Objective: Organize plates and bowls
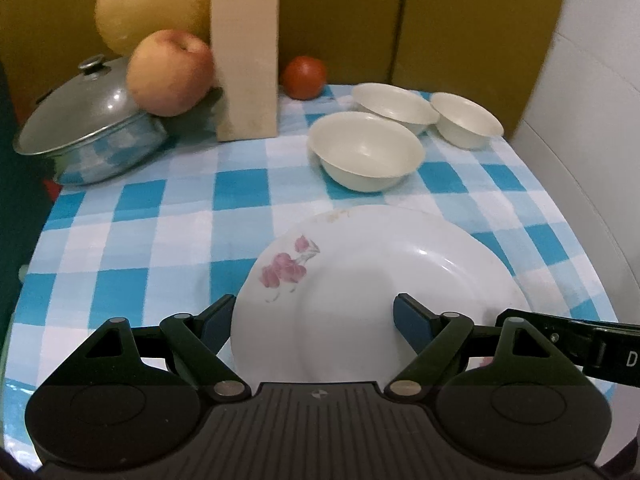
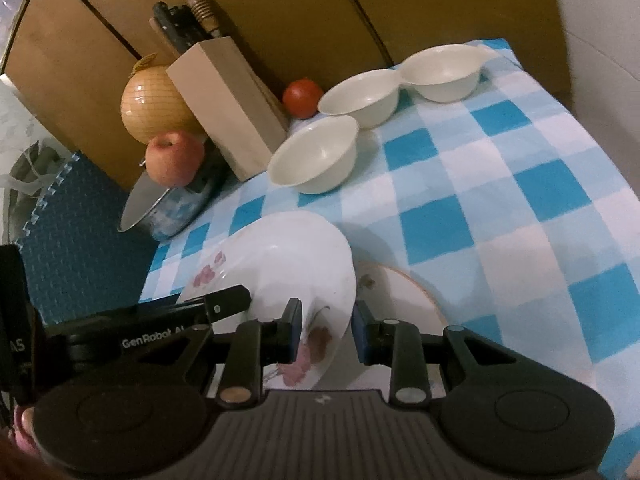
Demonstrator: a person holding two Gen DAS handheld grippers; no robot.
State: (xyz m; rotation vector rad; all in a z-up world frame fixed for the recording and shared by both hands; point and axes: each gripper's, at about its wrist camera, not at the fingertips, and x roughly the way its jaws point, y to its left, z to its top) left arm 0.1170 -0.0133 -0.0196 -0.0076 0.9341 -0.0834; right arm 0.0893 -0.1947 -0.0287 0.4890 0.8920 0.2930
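A white plate with pink flowers [image 1: 380,280] lies near the front of the blue checked tablecloth [image 1: 160,220]. My left gripper [image 1: 312,320] is open, its jaws spread across the plate's near rim, one finger outside the rim and one over the plate. My right gripper [image 2: 326,334] has its jaws on either side of the same plate's [image 2: 288,256] rim, which is tilted up; the grip is not clear. A second plate [image 2: 400,300] lies under it. Three cream bowls [image 1: 366,150] [image 1: 394,106] [image 1: 464,120] stand at the back right.
A lidded steel pot [image 1: 88,128] with an apple [image 1: 170,72] on it stands at the back left. A wooden knife block [image 1: 246,48], a yellow melon [image 1: 152,4] and a tomato [image 1: 303,77] stand along the brown back wall. The table edge curves at the right.
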